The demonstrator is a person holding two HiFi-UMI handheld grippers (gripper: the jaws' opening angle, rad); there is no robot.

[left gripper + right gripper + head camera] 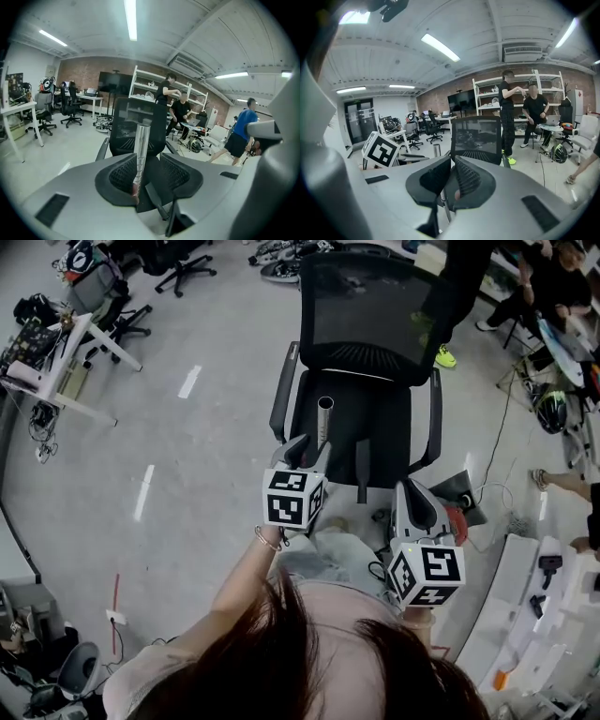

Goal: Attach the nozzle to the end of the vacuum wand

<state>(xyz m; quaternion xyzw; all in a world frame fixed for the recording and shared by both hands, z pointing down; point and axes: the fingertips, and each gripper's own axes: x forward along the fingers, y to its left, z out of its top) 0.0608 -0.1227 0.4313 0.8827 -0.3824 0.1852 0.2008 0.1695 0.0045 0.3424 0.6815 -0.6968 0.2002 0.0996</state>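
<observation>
A silver vacuum wand (324, 420) stands upright at the front left of a black office chair's seat (384, 427). My left gripper (305, 448) is at the wand. In the left gripper view the wand (140, 152) rises between the open jaws of my left gripper (147, 171), close to the left pad with a gap to the right one. A narrow black piece (362, 470), possibly the nozzle, lies on the seat. My right gripper (412, 491) hovers at the seat's right front and is shut, with no object visible in it (452, 176). From there the wand (437, 150) shows to the left.
The chair's mesh back (366, 315) faces me. A person in bright green shoes (444, 356) stands just behind it. Cables and a red object (457, 521) lie on the floor at right. White furniture (544, 615) is at lower right, and desks (56, 362) are far left.
</observation>
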